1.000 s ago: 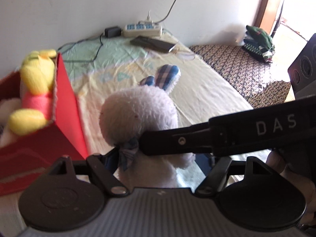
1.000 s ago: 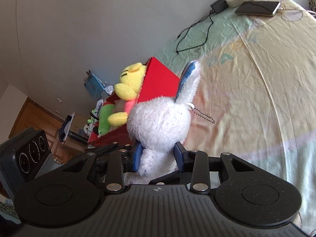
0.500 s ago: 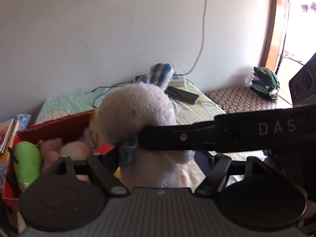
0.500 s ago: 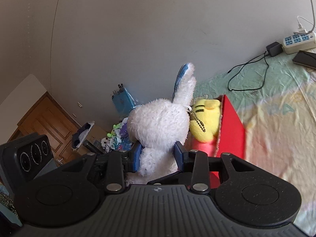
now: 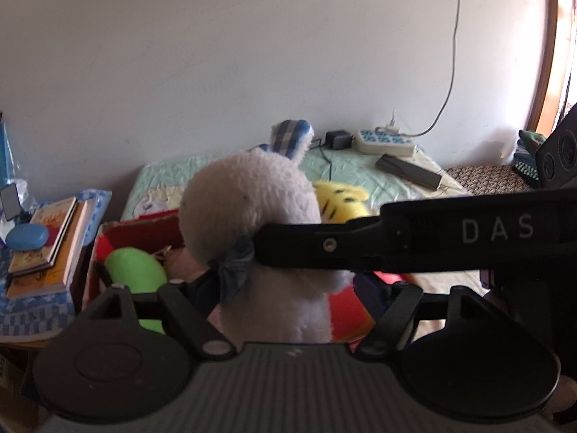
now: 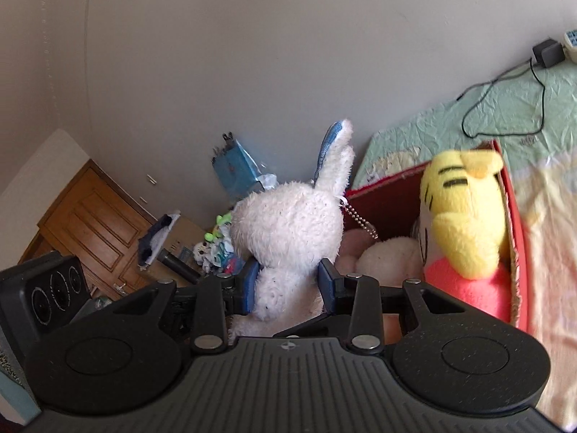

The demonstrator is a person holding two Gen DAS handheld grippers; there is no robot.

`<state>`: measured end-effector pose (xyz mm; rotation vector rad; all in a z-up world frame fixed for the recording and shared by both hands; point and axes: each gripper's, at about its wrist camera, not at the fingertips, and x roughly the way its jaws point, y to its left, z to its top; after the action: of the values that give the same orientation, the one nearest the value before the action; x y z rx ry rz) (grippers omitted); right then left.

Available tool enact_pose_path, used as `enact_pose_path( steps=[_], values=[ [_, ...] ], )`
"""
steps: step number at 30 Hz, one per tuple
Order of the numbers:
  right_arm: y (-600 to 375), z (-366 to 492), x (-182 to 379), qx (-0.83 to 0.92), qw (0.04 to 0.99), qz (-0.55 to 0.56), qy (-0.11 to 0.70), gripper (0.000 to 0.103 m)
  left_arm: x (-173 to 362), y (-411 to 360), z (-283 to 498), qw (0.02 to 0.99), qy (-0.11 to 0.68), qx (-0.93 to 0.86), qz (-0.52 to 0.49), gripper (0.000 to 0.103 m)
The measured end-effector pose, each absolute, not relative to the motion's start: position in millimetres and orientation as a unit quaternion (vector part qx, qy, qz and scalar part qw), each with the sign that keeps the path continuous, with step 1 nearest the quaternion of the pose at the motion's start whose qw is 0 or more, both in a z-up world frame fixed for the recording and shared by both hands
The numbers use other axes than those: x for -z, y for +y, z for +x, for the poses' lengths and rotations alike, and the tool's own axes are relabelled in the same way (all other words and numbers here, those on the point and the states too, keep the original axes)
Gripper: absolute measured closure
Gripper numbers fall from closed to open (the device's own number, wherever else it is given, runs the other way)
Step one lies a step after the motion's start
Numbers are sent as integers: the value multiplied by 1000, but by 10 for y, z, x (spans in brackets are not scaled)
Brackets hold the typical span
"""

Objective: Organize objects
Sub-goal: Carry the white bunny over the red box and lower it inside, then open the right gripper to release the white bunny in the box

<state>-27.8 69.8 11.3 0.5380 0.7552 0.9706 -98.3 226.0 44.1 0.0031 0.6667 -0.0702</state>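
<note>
A white plush rabbit (image 5: 252, 202) with blue checked ears hangs over the open red box (image 5: 140, 227). My right gripper (image 6: 288, 285) is shut on the rabbit's (image 6: 288, 231) body, its blue pads pressing both sides. In the left wrist view, a right finger crosses in front as a black bar (image 5: 396, 241). My left gripper (image 5: 285, 288) stands open around the rabbit's lower body, pads wide apart. Inside the box (image 6: 512, 223) lie a yellow plush (image 6: 465, 216), a green plush (image 5: 137, 270) and pale soft toys.
The box sits at the edge of a bed with a green and yellow sheet (image 5: 360, 176). A power strip (image 5: 384, 140), charger and dark flat device lie near the wall. A stack of books (image 5: 54, 238) is left of the box. A wooden door (image 6: 93, 223) and floor clutter lie beyond.
Both grippers have carried the rabbit from over the bed across the box's red wall; it now hangs above the box's open top. The grip on it is unchanged.
</note>
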Motion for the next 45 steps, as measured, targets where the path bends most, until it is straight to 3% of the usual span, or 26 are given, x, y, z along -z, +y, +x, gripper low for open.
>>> enact_pose_path(
  steps=[16,19,23,29,45],
  values=[
    [827,-98,203,-398,803,228,381,67,111,2383,-543,922,383,49,-11,28],
    [855,-117,193,-400,803,219,383,66,118,2410,-550,921,386,54,-10,23],
    [857,-177,156,-397,813,200,376,64,93,2462,-623,921,385,52,5,13],
    [760,-230,70,-370,829,195,371,56,27,2586,-742,921,387,33,20,9],
    [517,-397,-120,-303,868,183,349,40,-177,2548,-745,907,419,-38,15,4]
  ],
)
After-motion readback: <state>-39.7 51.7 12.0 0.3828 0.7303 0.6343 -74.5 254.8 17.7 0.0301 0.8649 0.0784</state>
